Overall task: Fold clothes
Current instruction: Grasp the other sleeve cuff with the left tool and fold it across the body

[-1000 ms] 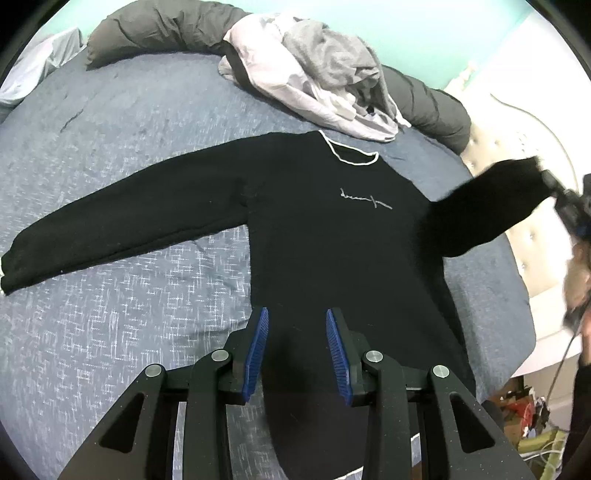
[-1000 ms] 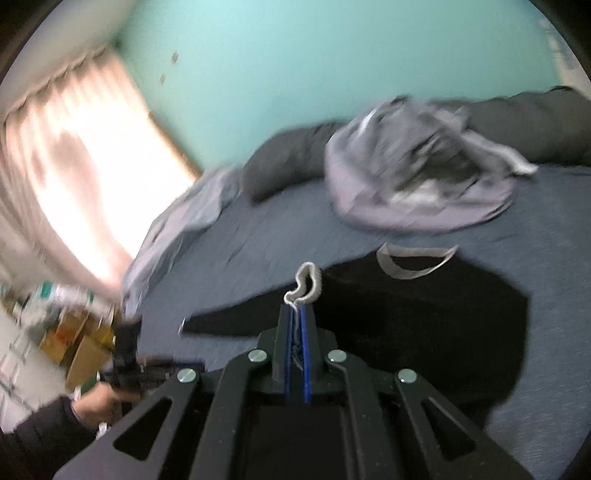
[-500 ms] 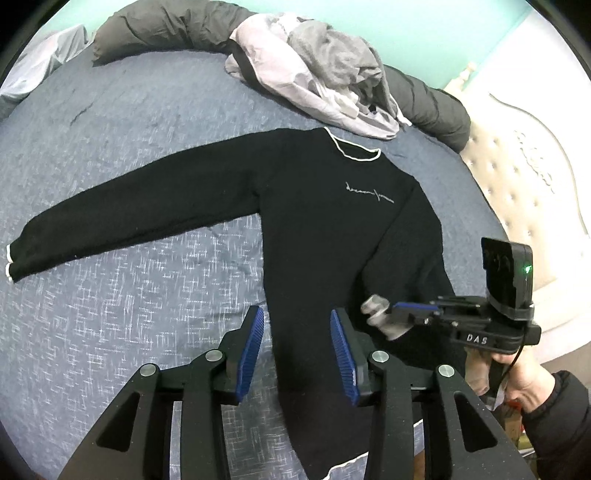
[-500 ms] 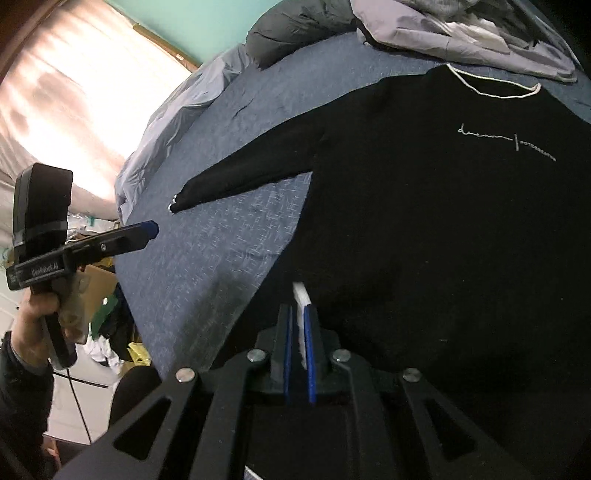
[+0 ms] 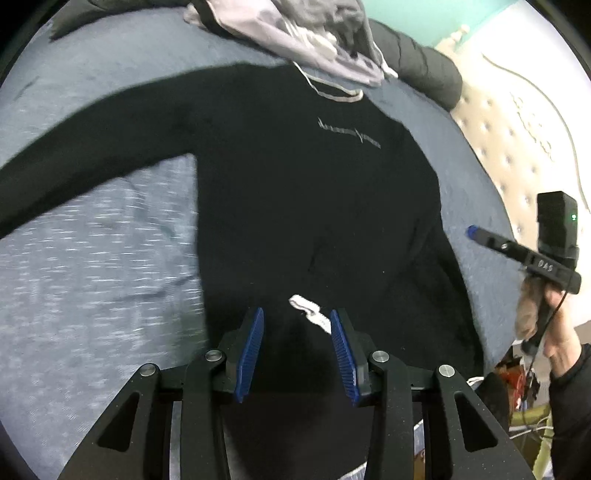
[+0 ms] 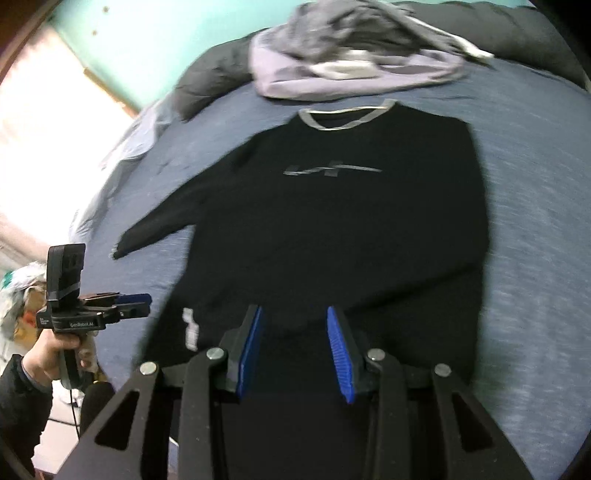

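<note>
A black sweater (image 5: 303,192) with a white-trimmed collar lies flat on the blue-grey bed (image 5: 92,266). One sleeve (image 5: 92,140) stretches out to the left. The other sleeve is folded across the body, and its white cuff (image 5: 308,314) rests near the hem, also seen in the right wrist view as the white cuff (image 6: 190,328). My left gripper (image 5: 297,321) hovers open over that cuff, holding nothing. My right gripper (image 6: 293,314) is open above the sweater's lower part (image 6: 332,229) and empty. A hand holds each gripper: right gripper (image 5: 517,251), left gripper (image 6: 110,302).
A heap of grey and lilac clothes (image 5: 303,33) lies at the head of the bed beside a dark bolster (image 5: 424,70). A tufted headboard (image 5: 517,140) runs along the right. A bright curtained window (image 6: 44,122) and floor clutter (image 6: 18,302) are on the left.
The right gripper carried the sleeve over the body, let go of the cuff, opened and drew back to the right. The left gripper moved closer over the hem.
</note>
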{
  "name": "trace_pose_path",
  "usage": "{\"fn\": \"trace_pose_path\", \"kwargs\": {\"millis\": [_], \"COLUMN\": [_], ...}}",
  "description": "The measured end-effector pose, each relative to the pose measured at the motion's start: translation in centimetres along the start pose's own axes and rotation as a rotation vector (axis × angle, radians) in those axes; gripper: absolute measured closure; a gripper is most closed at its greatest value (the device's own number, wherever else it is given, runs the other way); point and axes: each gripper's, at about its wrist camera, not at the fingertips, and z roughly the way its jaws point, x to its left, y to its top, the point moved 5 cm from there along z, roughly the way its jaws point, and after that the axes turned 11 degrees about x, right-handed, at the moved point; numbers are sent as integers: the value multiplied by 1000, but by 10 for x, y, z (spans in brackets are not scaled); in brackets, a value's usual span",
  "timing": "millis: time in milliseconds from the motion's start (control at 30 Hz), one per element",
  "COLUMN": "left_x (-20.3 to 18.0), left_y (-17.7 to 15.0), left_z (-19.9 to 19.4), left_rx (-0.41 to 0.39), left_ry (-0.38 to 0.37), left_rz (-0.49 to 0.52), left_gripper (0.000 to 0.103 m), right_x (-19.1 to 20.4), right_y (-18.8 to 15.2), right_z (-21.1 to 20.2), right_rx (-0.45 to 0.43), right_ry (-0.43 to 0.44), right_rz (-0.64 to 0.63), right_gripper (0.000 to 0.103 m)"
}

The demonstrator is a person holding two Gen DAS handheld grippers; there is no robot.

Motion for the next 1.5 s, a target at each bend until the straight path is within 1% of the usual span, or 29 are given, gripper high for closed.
{"fn": "trace_pose_path", "kwargs": {"millis": [133, 267, 433, 533, 767, 867, 1000, 1133, 1367, 1500], "left_x": [-4, -6, -15, -21, -35, -38, -25, -7, 1, -2], "left_y": [9, 16, 18, 17, 16, 15, 20, 20, 18, 22], "left_z": [27, 45, 59, 62, 31, 9, -13, -21, -16, -11], "left_rx": [22, 38, 58, 75, 21, -11, -49, -55, -43, -38], "left_ry": [-10, -10, 7, 7, -11, -16, -16, -18, -40, -45], "left_rz": [0, 4, 44, 70, 132, 145, 115, 79, 62, 73], "left_gripper": [62, 62, 62, 93, 95, 95, 95, 95, 95, 95], "right_x": [-39, -67, -95, -107, -118, -125, -132, -134, -137, -138], "right_y": [-15, -25, -31, -32, -26, -18, -3, 10, 34, 42], "right_z": [-7, -10, -10, -9, -6, -5, 6, 18, 39, 45], "right_rx": [3, 3, 2, -1, -24, -39, -39, -40, -43, -47], "right_ry": [-54, -94, -114, -119, -150, -184, -237, -265, -314, -320], "right_rz": [45, 77, 121, 147, 175, 183, 154, 120, 60, 52], "right_gripper": [66, 66, 66, 66, 65, 49, 49, 49, 49, 50]}}
